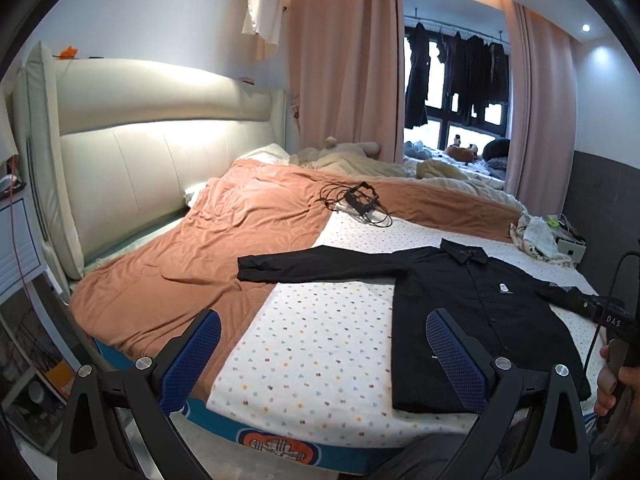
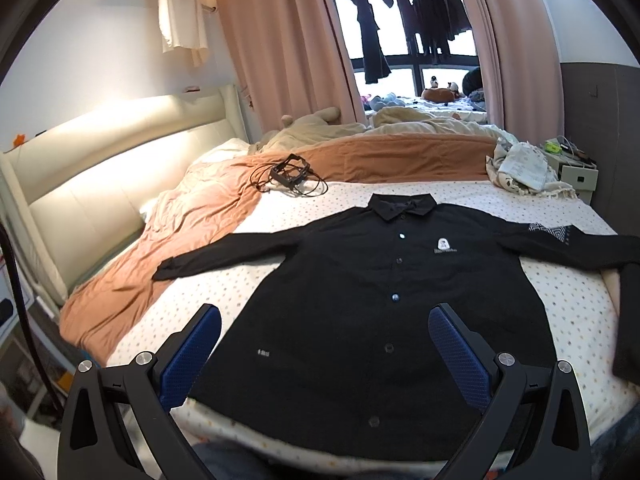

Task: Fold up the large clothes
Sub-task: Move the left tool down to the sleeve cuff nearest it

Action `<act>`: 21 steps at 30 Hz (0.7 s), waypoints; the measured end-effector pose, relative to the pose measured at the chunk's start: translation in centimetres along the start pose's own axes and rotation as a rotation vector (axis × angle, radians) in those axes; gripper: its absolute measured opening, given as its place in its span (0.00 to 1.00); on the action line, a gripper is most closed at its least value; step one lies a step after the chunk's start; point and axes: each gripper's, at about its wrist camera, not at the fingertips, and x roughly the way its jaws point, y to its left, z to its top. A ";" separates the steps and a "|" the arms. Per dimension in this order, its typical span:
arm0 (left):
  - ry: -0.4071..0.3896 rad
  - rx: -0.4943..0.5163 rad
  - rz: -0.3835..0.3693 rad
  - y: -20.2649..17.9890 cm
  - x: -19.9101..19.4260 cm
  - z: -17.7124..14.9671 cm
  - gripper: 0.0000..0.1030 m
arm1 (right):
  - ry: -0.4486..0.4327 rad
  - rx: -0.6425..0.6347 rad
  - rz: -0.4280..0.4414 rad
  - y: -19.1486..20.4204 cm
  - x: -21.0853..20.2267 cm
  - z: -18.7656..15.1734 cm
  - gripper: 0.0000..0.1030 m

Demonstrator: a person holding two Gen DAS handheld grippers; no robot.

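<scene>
A black long-sleeved button shirt [image 2: 360, 300] lies flat, front up, on the dotted white sheet [image 2: 200, 292], collar away from me, both sleeves spread out. In the left wrist view the shirt [image 1: 472, 304] lies to the right, its left sleeve [image 1: 304, 268] reaching onto the orange blanket. My left gripper [image 1: 324, 344] is open and empty above the sheet, left of the shirt. My right gripper [image 2: 324, 340] is open and empty above the shirt's lower hem. The right gripper's body and the hand holding it show at the right edge of the left wrist view [image 1: 612, 320].
An orange blanket [image 1: 208, 240] covers the left of the bed. A black strap device with cables [image 2: 290, 176] lies behind the shirt. A crumpled cloth [image 2: 520, 172] and a small nightstand [image 2: 576, 172] are at the far right. A padded headboard [image 1: 132, 152] is left.
</scene>
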 end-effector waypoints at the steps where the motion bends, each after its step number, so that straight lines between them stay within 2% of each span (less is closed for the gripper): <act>1: 0.005 0.000 0.002 0.0 0.5 0.2 1.00 | -0.005 0.001 -0.005 0.1 0.9 0.5 1.00; 9: 0.038 -0.044 0.008 1.0 5.5 1.8 1.00 | -0.013 0.054 -0.012 0.4 6.7 3.5 1.00; 21: 0.132 -0.085 0.038 2.1 14.3 3.7 1.00 | 0.003 0.130 0.019 0.9 15.7 7.9 1.00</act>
